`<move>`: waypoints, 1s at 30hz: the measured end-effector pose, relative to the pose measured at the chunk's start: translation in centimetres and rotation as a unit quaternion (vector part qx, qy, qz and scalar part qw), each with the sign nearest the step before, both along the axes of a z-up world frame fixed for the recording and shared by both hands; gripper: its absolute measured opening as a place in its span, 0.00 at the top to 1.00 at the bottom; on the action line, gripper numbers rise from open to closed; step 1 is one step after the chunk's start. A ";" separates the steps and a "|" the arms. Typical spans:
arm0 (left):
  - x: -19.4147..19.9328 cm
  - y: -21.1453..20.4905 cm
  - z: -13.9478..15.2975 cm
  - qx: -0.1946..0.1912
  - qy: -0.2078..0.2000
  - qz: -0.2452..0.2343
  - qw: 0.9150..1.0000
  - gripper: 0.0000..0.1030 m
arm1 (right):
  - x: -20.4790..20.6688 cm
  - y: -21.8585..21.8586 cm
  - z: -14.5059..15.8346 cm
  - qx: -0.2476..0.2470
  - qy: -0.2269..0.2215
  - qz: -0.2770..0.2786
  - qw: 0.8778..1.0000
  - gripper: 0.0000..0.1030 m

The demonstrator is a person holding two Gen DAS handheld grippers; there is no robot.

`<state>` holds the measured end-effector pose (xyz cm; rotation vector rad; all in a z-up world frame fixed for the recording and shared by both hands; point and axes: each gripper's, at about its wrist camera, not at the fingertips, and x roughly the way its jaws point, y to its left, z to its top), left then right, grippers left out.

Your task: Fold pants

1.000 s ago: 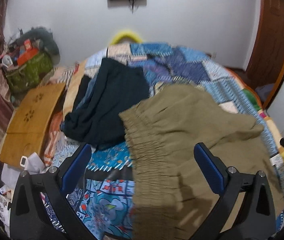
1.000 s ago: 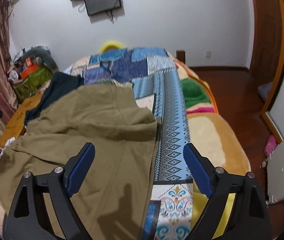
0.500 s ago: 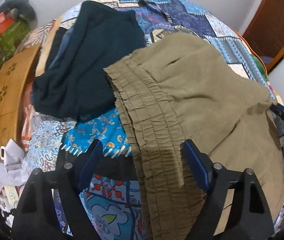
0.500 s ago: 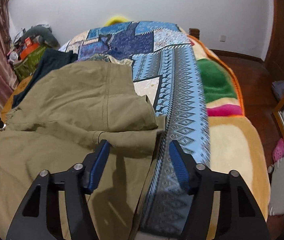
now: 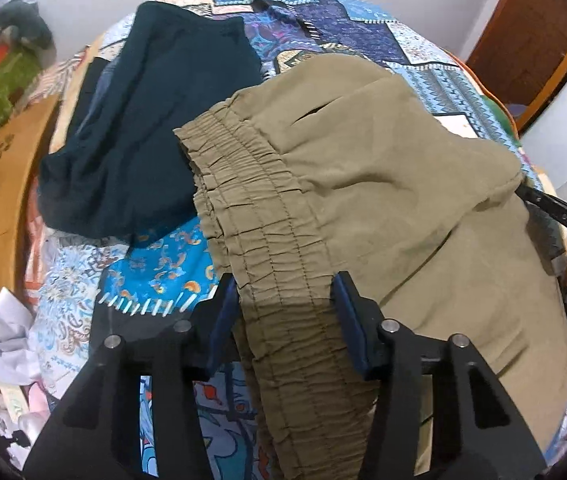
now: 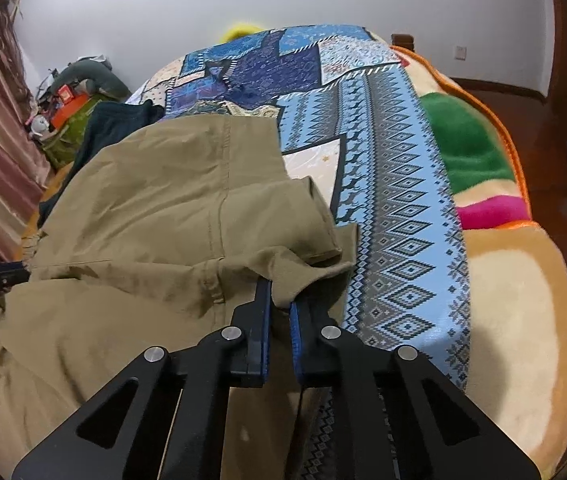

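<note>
We see olive pants (image 5: 363, 184) spread on the bed quilt (image 6: 399, 216). Left hand-held gripper (image 5: 285, 300) spread, straddling the elastic waistband at 6 o'clock. Right hand-held gripper (image 6: 280, 300) pinching a leg hem; dark garment (image 5: 143, 132) at 10 o'clock.

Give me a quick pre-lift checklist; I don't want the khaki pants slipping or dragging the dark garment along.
1. Right gripper shut on the khaki pants hem: ok.
2. Left gripper shut on the waistband: not ok, jaws straddle it, still apart.
3. Dark garment free of the pants: cannot tell, edges meet.
4. Both layers in right grip: cannot tell.
5. Quilt not pinched: ok.
</note>
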<state>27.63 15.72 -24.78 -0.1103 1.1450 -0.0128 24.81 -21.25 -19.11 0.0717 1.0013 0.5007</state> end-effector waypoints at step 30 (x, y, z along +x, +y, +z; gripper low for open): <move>4.4 2.0 2.2 0.010 0.000 0.035 0.999 0.39 | 2.0 -0.4 5.3 -0.038 -0.069 0.013 0.997 0.62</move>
